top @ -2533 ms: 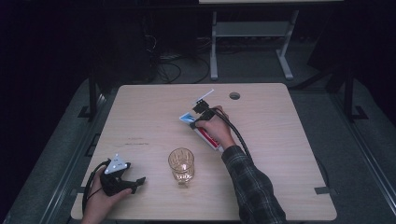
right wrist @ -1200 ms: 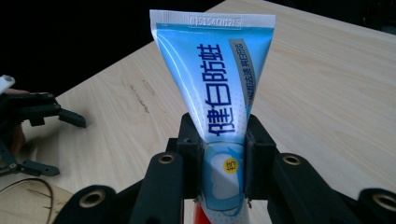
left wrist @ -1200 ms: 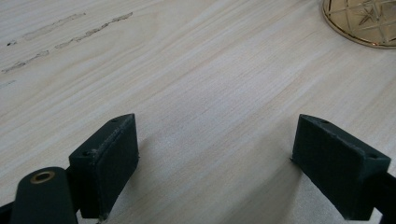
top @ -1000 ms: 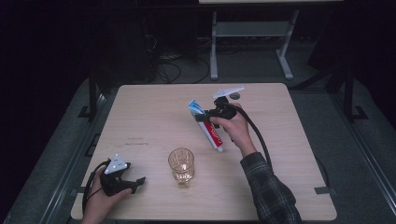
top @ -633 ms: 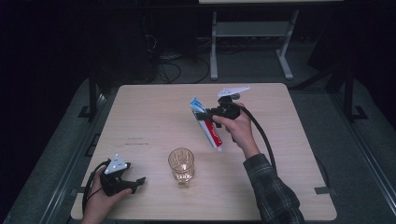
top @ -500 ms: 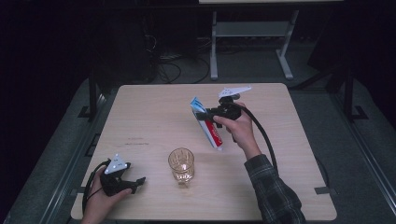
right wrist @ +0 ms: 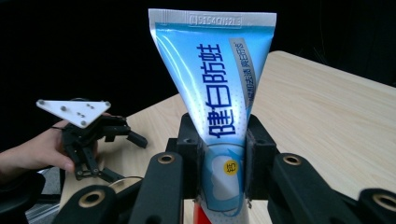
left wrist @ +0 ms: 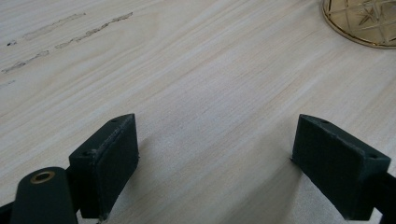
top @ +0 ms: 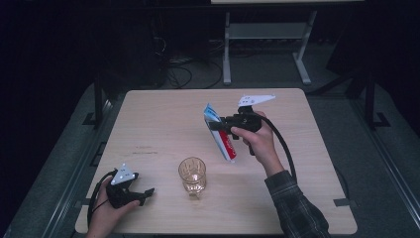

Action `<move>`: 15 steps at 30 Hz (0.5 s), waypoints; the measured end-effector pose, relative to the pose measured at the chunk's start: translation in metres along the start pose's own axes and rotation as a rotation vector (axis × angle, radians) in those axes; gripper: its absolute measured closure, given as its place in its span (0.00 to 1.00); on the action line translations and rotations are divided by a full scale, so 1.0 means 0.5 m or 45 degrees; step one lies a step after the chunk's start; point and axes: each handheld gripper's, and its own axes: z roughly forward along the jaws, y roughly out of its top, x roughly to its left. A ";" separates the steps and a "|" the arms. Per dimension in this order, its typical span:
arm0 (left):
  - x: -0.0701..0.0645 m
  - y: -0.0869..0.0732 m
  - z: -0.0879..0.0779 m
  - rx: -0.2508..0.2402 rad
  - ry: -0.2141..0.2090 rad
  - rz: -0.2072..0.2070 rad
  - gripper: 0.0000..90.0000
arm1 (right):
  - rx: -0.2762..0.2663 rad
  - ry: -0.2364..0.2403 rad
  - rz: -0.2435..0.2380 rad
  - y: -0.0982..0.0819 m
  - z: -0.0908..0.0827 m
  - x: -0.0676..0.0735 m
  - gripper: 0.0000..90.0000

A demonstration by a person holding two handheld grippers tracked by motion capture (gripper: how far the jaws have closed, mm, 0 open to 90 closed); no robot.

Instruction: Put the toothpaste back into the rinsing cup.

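The toothpaste tube [top: 220,133] hangs above the table [top: 163,114], crimped end up and tilted, clenched in the right gripper [top: 217,125] just beyond the glass [top: 192,175], while the left gripper [top: 146,194] rests released on the near left corner.

A pale wooden table [top: 163,119] bears an amber glass [top: 192,174].

a dim lab or test room: a pale wooden bench [top: 163,119] stands alone on grey carpet, loose cables [top: 183,74] coil on the floor beyond its far edge, beside the white metal legs of another desk [top: 227,54].
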 end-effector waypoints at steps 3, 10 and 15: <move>0.000 0.000 0.000 -0.002 0.001 -0.003 0.15 | -0.021 0.017 -0.011 0.004 -0.006 0.010 0.80; 0.000 0.000 0.000 -0.002 0.000 -0.003 0.15 | -0.076 0.067 -0.031 0.016 -0.017 0.039 0.80; 0.000 0.000 0.000 -0.002 0.001 -0.004 0.15 | -0.107 0.091 -0.040 0.025 -0.019 0.052 0.80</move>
